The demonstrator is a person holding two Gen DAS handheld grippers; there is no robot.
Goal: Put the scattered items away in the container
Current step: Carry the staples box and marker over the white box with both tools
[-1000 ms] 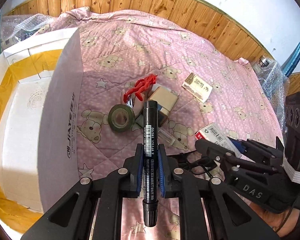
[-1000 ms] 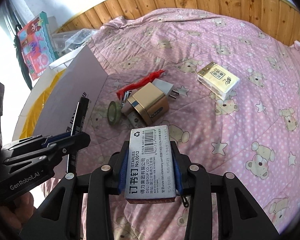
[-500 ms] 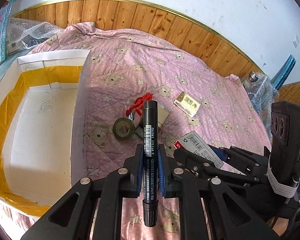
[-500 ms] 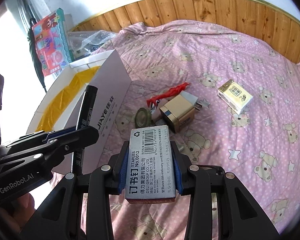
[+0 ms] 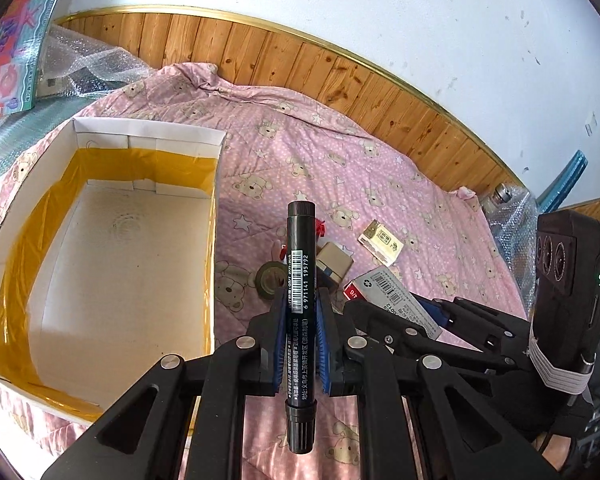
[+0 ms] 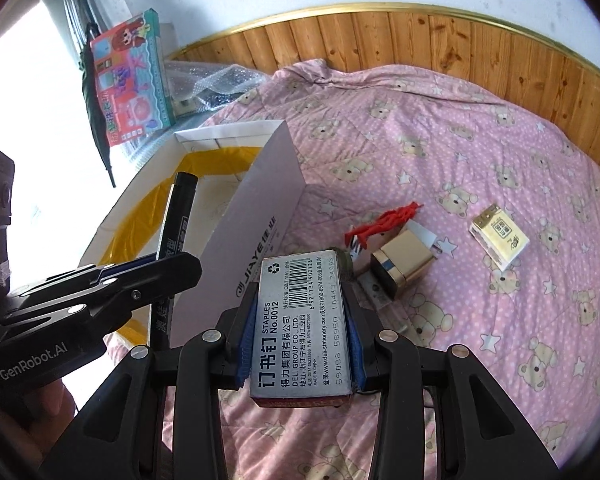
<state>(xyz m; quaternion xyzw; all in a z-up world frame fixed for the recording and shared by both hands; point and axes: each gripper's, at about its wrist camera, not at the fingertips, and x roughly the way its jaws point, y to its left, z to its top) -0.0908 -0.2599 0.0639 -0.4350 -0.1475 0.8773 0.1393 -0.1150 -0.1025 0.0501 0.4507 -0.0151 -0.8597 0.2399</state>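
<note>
Left wrist view showed the left gripper (image 5: 300,332) closed tight on a black marker (image 5: 300,280), blue pads pressing its barrel on both sides, cap end pointing away from the camera. Marker sat raised over the pink bear-print quilt (image 5: 340,168), just right of the white box (image 5: 148,132). Box stood open, yellow tape lining its inner walls, nothing visible inside. Right gripper (image 5: 384,300) showed in the same view, at lower right, carrying the staples box (image 5: 392,296).

Right wrist view had the right gripper (image 6: 300,320) clamped on the staples box (image 6: 300,320), grey label face up, red edge nearest the camera, held above the quilt (image 6: 460,120) beside the white box's outer wall (image 6: 260,208). Left gripper (image 6: 156,276) with the marker (image 6: 176,220) was at left, over the box edge.

On the quilt, well apart from the box: a gold charger (image 6: 400,264) touching a red string (image 6: 384,220) and a metal piece (image 6: 374,290), a tape roll (image 5: 270,280) next to them, and a small yellow packet (image 6: 500,236) off to the right. Bubble wrap (image 6: 216,84) and a toy box (image 6: 132,80) lay beyond the white box.
</note>
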